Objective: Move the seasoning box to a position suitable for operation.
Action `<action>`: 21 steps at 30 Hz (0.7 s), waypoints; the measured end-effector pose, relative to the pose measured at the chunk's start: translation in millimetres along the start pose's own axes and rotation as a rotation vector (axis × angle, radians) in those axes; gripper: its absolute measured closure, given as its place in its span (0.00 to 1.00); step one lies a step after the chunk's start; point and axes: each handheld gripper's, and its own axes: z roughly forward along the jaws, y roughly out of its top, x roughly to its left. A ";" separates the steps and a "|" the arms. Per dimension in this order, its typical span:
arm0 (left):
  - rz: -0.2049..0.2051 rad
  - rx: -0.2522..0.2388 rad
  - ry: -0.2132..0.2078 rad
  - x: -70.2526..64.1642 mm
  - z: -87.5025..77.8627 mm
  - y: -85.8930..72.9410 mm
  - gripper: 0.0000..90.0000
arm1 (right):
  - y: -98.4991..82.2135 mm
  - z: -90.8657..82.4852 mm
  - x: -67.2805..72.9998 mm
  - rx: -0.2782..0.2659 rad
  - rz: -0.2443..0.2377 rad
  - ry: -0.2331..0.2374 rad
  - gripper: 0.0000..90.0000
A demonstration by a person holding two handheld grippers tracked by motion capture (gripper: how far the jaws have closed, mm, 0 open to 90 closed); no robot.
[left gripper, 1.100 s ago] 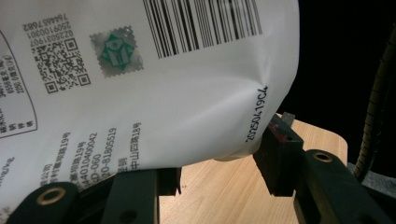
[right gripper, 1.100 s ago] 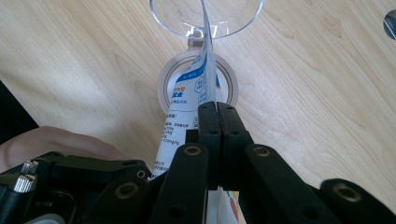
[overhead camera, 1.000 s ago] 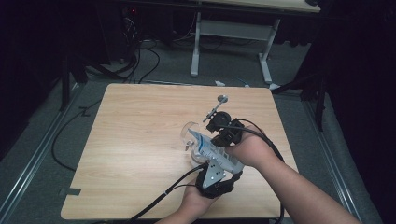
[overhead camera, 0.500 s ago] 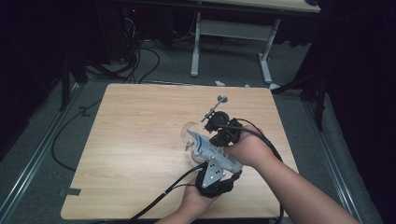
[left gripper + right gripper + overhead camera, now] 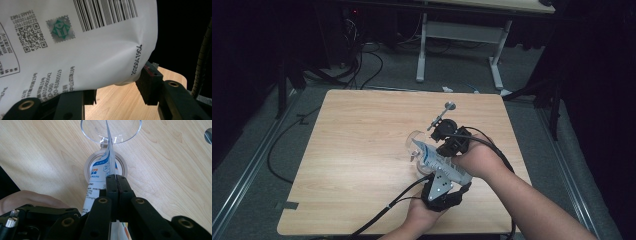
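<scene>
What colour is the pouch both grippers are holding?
The pouch is white with black print and a barcode, plus blue on its front; the left gripper view shows it best.

The white pouch (image 5: pixel 82 50) bore all the readable print, seen upside down in the left gripper view. A black barcode ran along its top edge, with a QR code and a green diamond-shaped seal beside it. Above the QR code stood the digits 764A657682 and 0Z25091003907. Near the edge ran the date code 20250419C4. Lower down came Chinese address lines with "19号", "18号", the figures 4010400042 and the number 020-81805519. In the right gripper view the pouch's blue label lettering was too small to read.
</scene>
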 end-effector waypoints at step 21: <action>-0.003 -0.004 -0.004 -0.4 0.0 2.6 0.62 | 0.0 -0.2 -0.5 -0.006 0.003 0.002 1.00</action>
